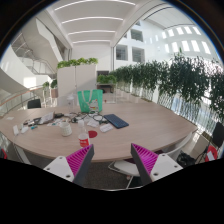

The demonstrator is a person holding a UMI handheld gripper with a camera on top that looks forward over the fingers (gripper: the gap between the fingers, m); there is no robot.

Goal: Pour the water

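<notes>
My gripper (111, 162) is open, its two magenta-padded fingers (80, 160) wide apart with nothing between them. It hangs short of a large round wooden table (140, 130). On the table's left part, beyond the left finger, stand a small red cup (92, 134), a white cup (68, 129) and other small items I cannot make out. A teal green object (90, 101) stands farther back on the table. No water vessel is clearly recognisable from here.
A dark laptop or tablet (116, 121) lies mid-table. A white chair (128, 167) sits just ahead between the fingers, below the table edge. Tall green plants (175, 75) line the right side; a planter cabinet (77, 78) stands behind. Stairs rise at the left.
</notes>
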